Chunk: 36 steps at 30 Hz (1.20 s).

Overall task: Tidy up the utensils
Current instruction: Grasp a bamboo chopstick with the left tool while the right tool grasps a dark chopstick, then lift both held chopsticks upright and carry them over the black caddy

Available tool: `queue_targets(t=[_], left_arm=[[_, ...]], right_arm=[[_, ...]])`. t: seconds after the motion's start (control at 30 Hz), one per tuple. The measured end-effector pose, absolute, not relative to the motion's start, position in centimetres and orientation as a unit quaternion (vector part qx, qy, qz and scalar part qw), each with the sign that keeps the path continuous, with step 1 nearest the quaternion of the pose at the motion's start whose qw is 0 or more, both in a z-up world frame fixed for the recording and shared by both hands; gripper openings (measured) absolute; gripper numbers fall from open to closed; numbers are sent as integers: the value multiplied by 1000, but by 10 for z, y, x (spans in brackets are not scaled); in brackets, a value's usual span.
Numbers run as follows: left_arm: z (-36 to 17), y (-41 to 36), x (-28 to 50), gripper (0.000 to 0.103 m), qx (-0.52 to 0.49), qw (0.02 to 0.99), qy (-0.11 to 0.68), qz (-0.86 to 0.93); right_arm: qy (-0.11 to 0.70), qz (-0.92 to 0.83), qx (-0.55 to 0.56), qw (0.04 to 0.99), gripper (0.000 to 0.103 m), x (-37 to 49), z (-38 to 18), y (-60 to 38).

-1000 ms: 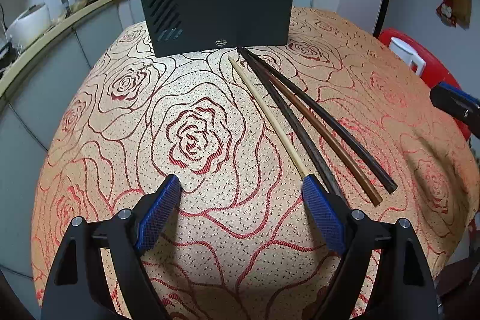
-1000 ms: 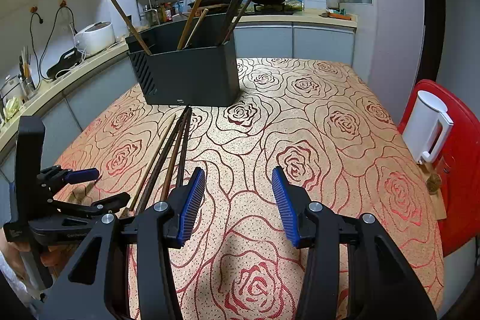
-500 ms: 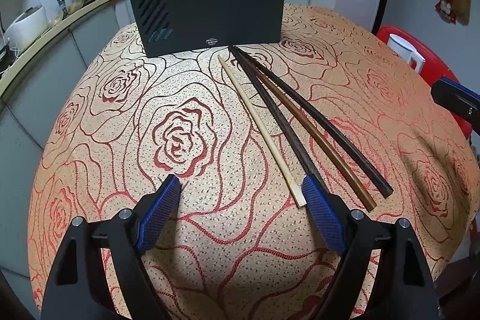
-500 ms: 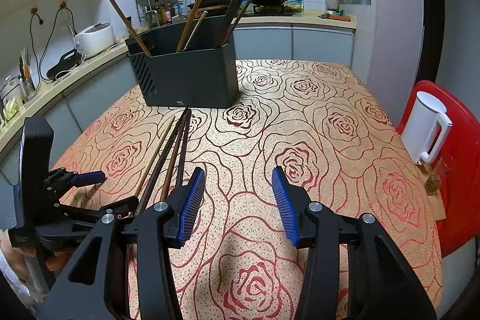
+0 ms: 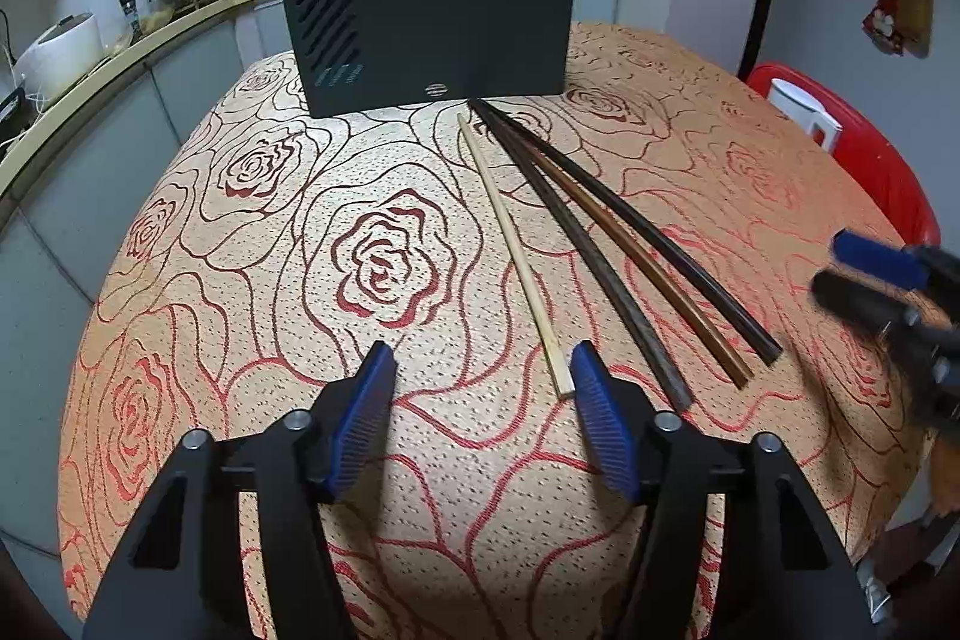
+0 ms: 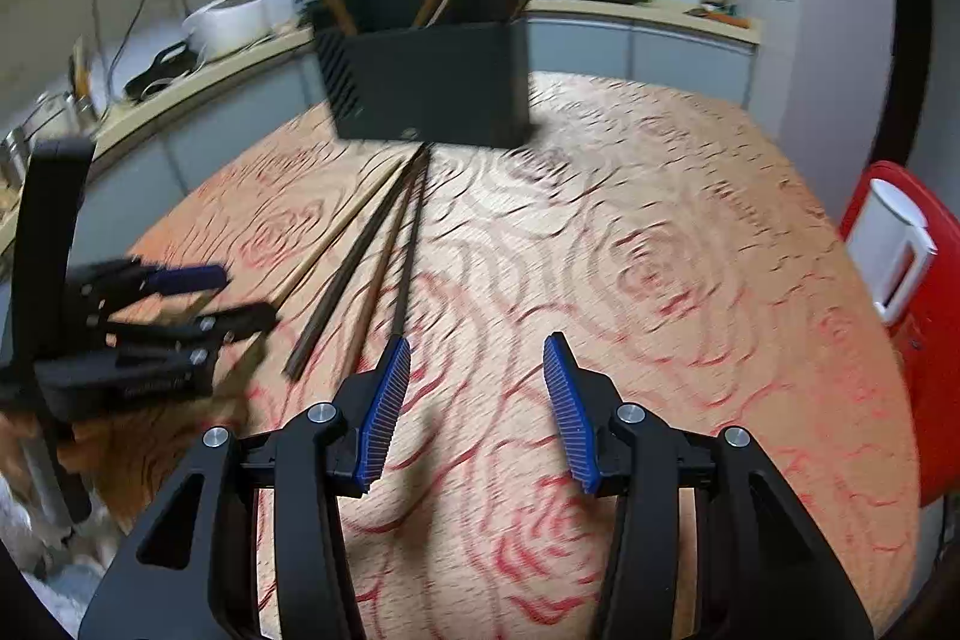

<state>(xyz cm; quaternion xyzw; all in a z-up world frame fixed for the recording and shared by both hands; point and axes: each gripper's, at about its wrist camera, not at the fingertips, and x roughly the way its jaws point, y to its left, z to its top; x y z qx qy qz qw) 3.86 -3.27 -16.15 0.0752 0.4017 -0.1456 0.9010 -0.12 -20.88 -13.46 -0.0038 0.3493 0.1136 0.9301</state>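
Four slender chopsticks, one pale bamboo [image 5: 517, 256], three dark wood [image 5: 606, 244], lie before the black slotted plastic holder [image 5: 432, 34] containing upright sticks. Left gripper [image 5: 483, 379], just narrowing, and right gripper [image 6: 477, 382] both gape empty.

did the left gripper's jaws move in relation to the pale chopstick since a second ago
Yes. The left gripper has just been closing: its right pad now sits just right of the pale chopstick end, which lies between the jaws, untouched. The black holder stays put.

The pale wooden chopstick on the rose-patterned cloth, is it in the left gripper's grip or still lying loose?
Loose. The pale wooden chopstick lies flat on the cloth, its near end just inside the right-hand blue finger; the fingers have been closing.
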Motion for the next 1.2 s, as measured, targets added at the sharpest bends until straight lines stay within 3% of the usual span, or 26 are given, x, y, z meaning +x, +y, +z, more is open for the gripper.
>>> queue_targets(t=[0.13,0.47,0.7,0.83,0.9,1.0,1.2], left_arm=[[-161,-28,38,51,75,903,397,-144],[-162,-26,34,49,60,905,389,-161],[-163,-33,32,27,65,906,382,-169],[-163,-31,33,20,62,908,379,-169],[-163,-30,34,7,60,908,378,-169],[-163,-27,36,5,52,907,382,-170],[-156,-20,35,5,53,909,378,-166]], right_arm=[[350,136,-18,927,45,-4,-140,-195],[366,142,-33,919,37,-1,-154,-185],[359,140,-41,922,25,4,-156,-179],[350,140,-52,925,20,5,-156,-174],[349,138,-53,925,14,5,-157,-174],[348,132,-53,927,9,6,-156,-175],[353,128,-37,926,8,7,-150,-184]])
